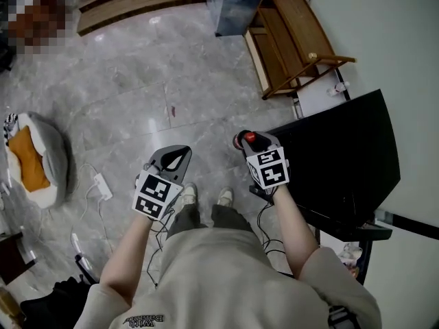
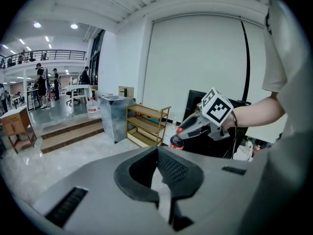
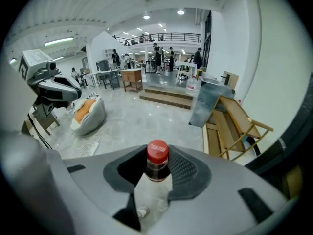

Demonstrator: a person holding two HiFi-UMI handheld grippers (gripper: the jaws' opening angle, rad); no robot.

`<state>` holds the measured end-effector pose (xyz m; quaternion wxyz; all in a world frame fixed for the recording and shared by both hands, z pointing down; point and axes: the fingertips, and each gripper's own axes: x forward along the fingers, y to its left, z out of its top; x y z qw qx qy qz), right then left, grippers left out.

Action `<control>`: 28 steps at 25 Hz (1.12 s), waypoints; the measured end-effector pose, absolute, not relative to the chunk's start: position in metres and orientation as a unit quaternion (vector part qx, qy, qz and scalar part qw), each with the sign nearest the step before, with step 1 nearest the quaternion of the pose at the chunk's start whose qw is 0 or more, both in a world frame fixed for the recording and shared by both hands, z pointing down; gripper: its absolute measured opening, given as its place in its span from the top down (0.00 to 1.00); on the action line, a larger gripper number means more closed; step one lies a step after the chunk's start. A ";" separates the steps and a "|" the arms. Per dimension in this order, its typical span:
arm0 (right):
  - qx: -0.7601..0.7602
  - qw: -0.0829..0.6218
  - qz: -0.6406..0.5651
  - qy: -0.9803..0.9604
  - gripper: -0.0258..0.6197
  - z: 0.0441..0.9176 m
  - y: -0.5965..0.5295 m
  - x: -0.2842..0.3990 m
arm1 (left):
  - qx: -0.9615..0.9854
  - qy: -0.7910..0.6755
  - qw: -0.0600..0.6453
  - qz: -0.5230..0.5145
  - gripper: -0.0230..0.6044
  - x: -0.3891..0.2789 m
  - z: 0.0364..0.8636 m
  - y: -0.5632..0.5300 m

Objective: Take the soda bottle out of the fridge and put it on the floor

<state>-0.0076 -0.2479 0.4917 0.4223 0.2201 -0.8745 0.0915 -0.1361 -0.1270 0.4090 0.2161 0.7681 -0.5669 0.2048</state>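
My right gripper (image 3: pixel 157 175) is shut on the neck of the soda bottle (image 3: pixel 157 156), which has a red cap and dark drink inside; its clear body hangs below the jaws. In the head view the bottle (image 1: pixel 246 139) is held in the right gripper (image 1: pixel 251 144) above the floor, just left of the black fridge (image 1: pixel 343 156). My left gripper (image 1: pixel 176 158) hovers further left at about the same height, above the person's shoes. Its jaws stand narrowly apart with nothing between them (image 2: pixel 159 175). The left gripper view also shows the right gripper (image 2: pixel 193 126) holding the bottle (image 2: pixel 176 141).
A wooden shelf (image 1: pixel 288 36) stands against the wall beyond the fridge. A pet bed with an orange cushion (image 1: pixel 34 160) lies at the left, with a white power strip (image 1: pixel 103 186) and cables near it. Grey tiled floor (image 1: pixel 137 94) stretches ahead.
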 end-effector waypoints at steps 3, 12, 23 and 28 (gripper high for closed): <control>0.182 0.426 0.086 -0.882 0.78 0.503 -0.237 -0.047 | 0.751 -0.585 0.225 0.207 0.95 -0.158 0.414 -0.117; 0.064 0.459 0.040 -0.885 0.78 0.537 -0.190 -0.144 | 0.702 -0.630 0.252 0.215 0.95 -0.218 0.455 -0.085; -0.006 0.492 0.029 -0.870 0.78 0.626 -0.142 -0.197 | 0.660 -0.659 0.277 0.232 0.95 -0.270 0.554 -0.066; -0.007 0.512 0.051 -0.857 0.78 0.691 -0.137 -0.207 | 0.652 -0.655 0.306 0.230 0.95 -0.281 0.615 -0.056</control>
